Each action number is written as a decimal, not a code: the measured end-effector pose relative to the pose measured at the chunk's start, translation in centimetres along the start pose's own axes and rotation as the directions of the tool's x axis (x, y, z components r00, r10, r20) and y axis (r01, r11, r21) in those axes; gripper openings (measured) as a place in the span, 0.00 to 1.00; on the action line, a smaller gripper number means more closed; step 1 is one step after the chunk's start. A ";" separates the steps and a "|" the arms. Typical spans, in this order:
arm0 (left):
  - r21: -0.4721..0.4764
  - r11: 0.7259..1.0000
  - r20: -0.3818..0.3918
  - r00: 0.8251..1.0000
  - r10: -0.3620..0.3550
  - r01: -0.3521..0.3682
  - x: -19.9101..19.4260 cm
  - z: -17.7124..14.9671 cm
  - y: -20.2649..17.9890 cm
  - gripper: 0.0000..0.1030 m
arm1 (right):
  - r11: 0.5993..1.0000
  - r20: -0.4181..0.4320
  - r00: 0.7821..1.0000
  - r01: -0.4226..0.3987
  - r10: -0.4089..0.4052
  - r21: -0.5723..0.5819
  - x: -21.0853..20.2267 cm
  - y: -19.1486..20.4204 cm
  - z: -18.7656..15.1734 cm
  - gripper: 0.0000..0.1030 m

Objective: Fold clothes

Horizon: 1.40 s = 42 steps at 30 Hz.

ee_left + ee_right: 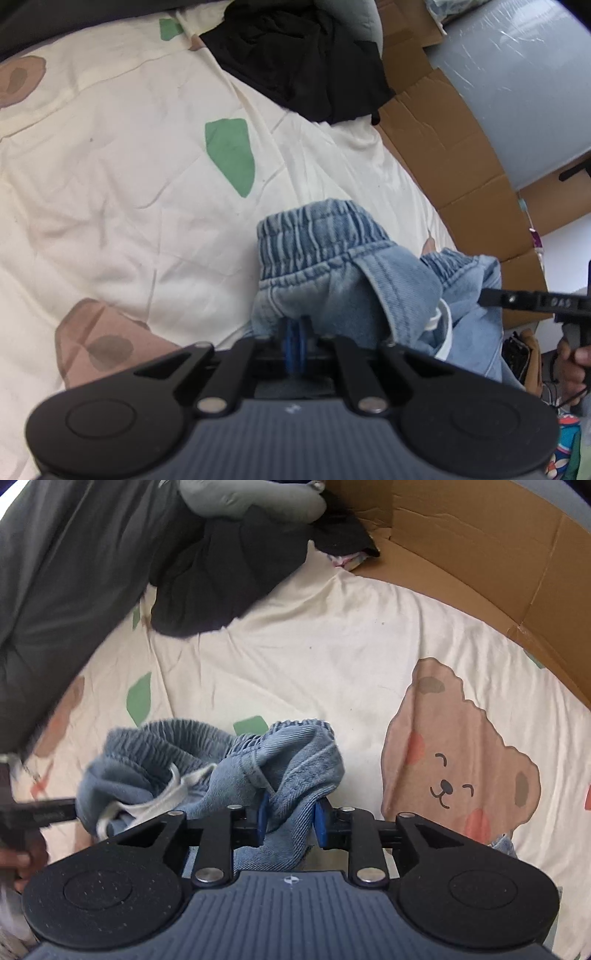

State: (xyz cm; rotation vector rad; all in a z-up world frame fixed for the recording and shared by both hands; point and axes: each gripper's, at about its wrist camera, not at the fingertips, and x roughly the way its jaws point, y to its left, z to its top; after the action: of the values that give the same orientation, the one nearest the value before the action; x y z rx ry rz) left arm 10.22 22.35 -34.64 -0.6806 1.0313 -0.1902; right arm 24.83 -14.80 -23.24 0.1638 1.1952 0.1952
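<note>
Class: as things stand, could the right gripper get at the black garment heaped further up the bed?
Probably not yet: the right gripper is occupied, its fingers around a fold of the denim shorts. The sheet between it and the black garment lies bare.

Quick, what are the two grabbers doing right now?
Left gripper: shut on the blue jeans.
Right gripper: partly closed, jeans fabric between its fingers.

Our left gripper (295, 341) has pads pinched tight on the jeans (325, 258) waistband. Right gripper (290, 821), just beside on the jeans' other side, grips w/ jaws partly closed round bunched denim.
</note>
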 end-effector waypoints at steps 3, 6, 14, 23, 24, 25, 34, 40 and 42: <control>-0.001 1.000 -0.003 1.000 -0.005 0.005 -0.1 0.0 0.1 0.03 | 0.992 0.003 0.999 -0.038 0.038 0.122 -0.2 -1.6 0.3 0.41; -0.003 1.000 -0.003 1.000 -0.008 0.008 -0.1 -0.2 0.2 0.03 | 0.964 0.017 0.997 -0.077 0.075 0.254 -0.3 -3.5 0.6 0.43; -0.005 1.000 0.000 1.000 -0.014 0.014 0.0 -0.3 0.4 0.03 | 0.839 0.041 0.991 -0.128 0.126 0.529 0.1 -7.4 1.1 0.47; -0.018 1.000 0.006 1.000 -0.016 0.017 0.0 -0.5 0.3 0.03 | 0.751 -0.010 0.993 -0.084 0.119 0.655 1.8 -9.0 0.2 0.47; -0.019 1.000 0.006 1.000 -0.017 0.018 0.0 -0.5 0.4 0.03 | 0.744 -0.011 0.991 -0.092 0.132 0.661 1.9 -9.0 0.1 0.47; -0.019 1.000 0.006 1.000 -0.018 0.018 0.0 -0.5 0.4 0.03 | 0.736 -0.013 0.989 -0.099 0.144 0.669 2.0 -8.9 0.1 0.47; -0.016 1.000 0.002 1.000 -0.009 0.009 -0.2 -0.4 0.5 0.06 | 0.735 -0.025 0.989 -0.094 0.149 0.671 3.2 -8.0 0.1 0.27; -0.022 1.000 0.027 1.000 0.004 -0.003 -1.9 0.4 0.7 0.14 | 0.774 -0.022 0.992 -0.082 0.122 0.628 2.7 -7.9 0.0 0.17; -0.009 1.000 0.035 0.999 0.017 -0.017 -2.3 0.8 0.6 0.27 | 0.781 -0.021 0.993 -0.080 0.118 0.620 2.6 -7.8 -0.1 0.16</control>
State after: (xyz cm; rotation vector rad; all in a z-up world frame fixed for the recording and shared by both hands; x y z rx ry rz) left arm 9.57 24.16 -33.07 -0.6806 1.0039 -0.1587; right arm 26.14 -21.79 -27.40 0.8094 1.2772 -0.1144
